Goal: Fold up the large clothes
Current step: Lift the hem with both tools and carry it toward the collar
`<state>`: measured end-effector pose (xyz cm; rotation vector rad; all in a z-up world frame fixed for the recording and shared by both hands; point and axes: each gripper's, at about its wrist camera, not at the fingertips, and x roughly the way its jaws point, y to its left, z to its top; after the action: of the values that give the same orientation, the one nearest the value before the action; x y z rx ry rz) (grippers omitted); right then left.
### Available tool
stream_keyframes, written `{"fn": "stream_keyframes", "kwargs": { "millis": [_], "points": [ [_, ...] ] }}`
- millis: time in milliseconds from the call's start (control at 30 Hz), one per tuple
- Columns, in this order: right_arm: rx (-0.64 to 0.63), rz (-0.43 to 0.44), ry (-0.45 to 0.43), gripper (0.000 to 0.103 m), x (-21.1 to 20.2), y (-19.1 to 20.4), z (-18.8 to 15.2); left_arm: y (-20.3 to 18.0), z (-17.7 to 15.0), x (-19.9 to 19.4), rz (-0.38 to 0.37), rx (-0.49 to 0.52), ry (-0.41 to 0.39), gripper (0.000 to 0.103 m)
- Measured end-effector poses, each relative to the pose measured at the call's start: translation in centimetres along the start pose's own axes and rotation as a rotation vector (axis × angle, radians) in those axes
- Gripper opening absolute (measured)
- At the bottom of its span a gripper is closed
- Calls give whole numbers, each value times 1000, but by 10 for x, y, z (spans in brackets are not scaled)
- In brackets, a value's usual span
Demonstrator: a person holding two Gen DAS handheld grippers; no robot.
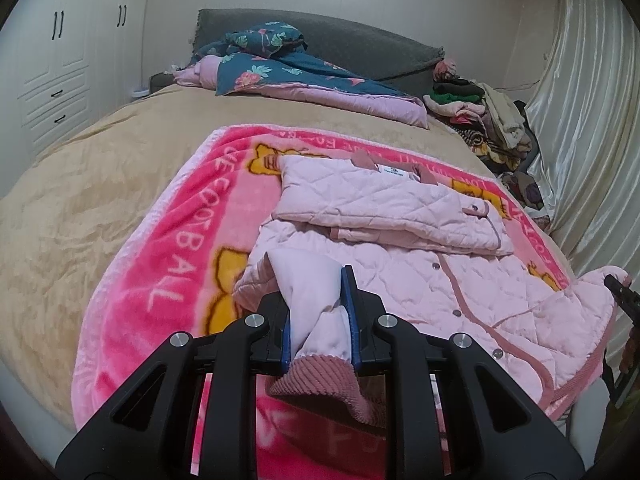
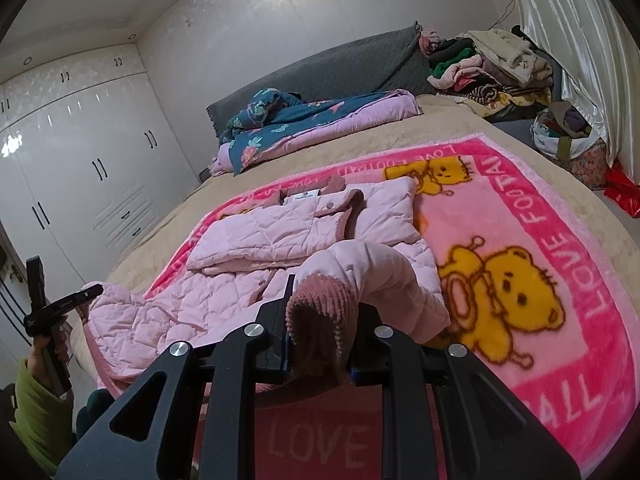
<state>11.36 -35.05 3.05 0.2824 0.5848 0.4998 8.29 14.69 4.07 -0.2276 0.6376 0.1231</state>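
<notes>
A pale pink quilted jacket [image 1: 420, 276] lies on a bright pink bear blanket [image 1: 172, 248] on the bed, with one sleeve folded across its chest. My left gripper [image 1: 318, 320] is shut on the jacket's lower left corner, ribbed hem [image 1: 320, 388] hanging below the jaws. My right gripper [image 2: 320, 320] is shut on the jacket's lower right corner at the ribbed hem [image 2: 320, 304], lifted a little off the blanket [image 2: 560, 280]. The jacket also shows in the right wrist view [image 2: 280, 232]. Each gripper shows at the edge of the other's view: right [image 1: 624, 300], left [image 2: 64, 304].
A tan bedspread [image 1: 100, 184] covers the bed. A blue floral quilt [image 1: 304, 72] lies by the grey headboard [image 1: 360, 44]. A pile of clothes [image 1: 492, 120] sits at the far right corner by the curtain [image 1: 592, 120]. White wardrobes [image 2: 80, 168] stand on the left.
</notes>
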Motion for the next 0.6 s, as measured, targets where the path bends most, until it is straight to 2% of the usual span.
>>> {"fn": "stream_keyframes", "kwargs": {
  "millis": [600],
  "points": [
    [48, -44, 1, 18, 24, -15, 6, 3, 15, 29, 43, 5, 5, 13]
  ]
}}
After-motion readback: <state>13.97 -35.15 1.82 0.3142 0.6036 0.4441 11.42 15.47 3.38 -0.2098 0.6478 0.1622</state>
